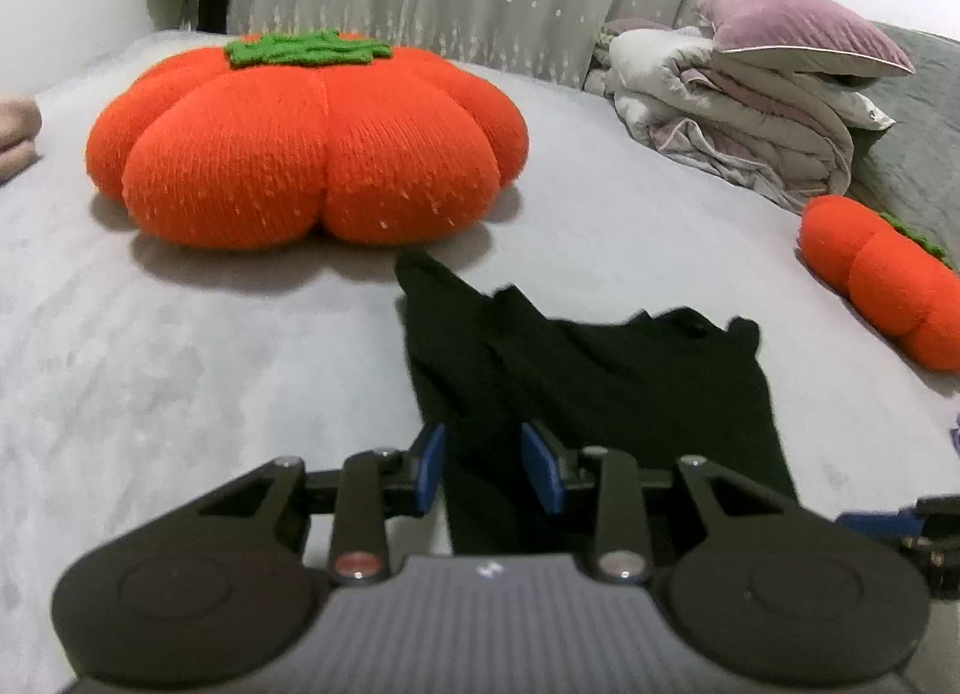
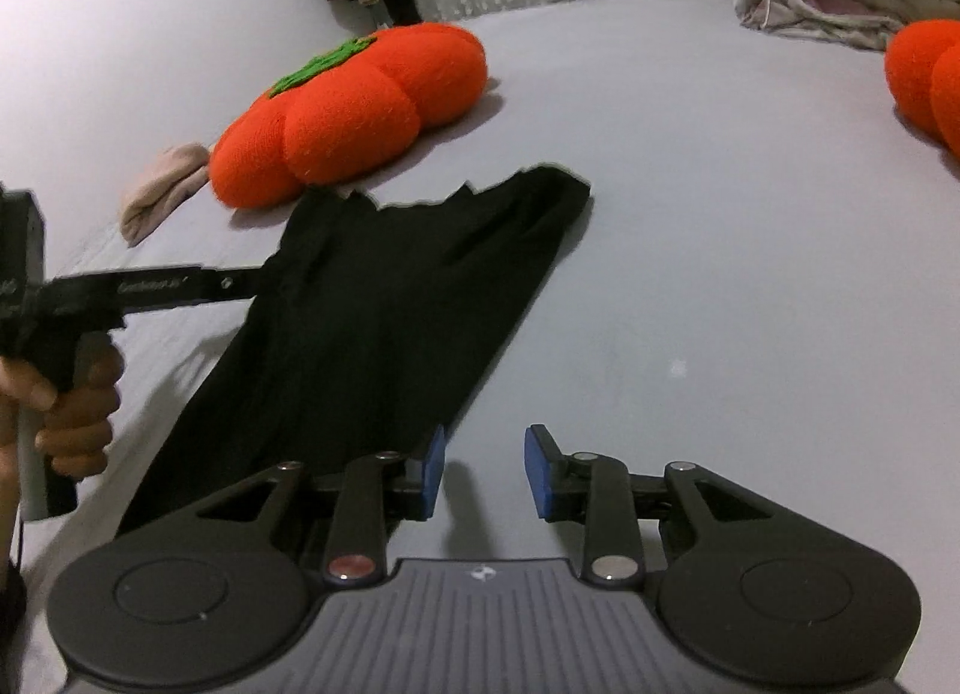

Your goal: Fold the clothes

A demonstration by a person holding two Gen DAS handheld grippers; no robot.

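- The left hand-held gripper (image 1: 483, 466), black with blue pads, has its jaws parted, and the long black cloth garment (image 1: 576, 388) runs up between the two pads; whether either pad presses the fabric cannot be told from the left wrist view.
- In the right wrist view the same left gripper (image 2: 240, 283) reaches in from the left, its tip meeting the garment's left edge, with a person's hand (image 2: 75, 412) wrapped around its handle.
- The right hand-held gripper (image 2: 485, 469) is released, jaws parted over bare sheet, nothing between them; its left blue pad (image 2: 433, 469) sits just at the garment's near right edge (contact cannot be judged).
- The black garment (image 2: 384, 322) lies flat as a narrow strip on the pale grey bed sheet (image 2: 690, 274), stretching from the near edge of the bed towards the middle, its far end ragged.
- Just beyond that far end rests a large orange knitted pumpkin-shaped cushion with a green top (image 1: 306, 136).
- A second orange cushion (image 1: 882, 298) lies near the bed's right edge.
- A small beige folded cloth (image 2: 162, 190) sits near the left edge, beside the large cushion.
- A stack of folded quilts topped by a mauve pillow (image 1: 750, 94) occupies the far right corner.
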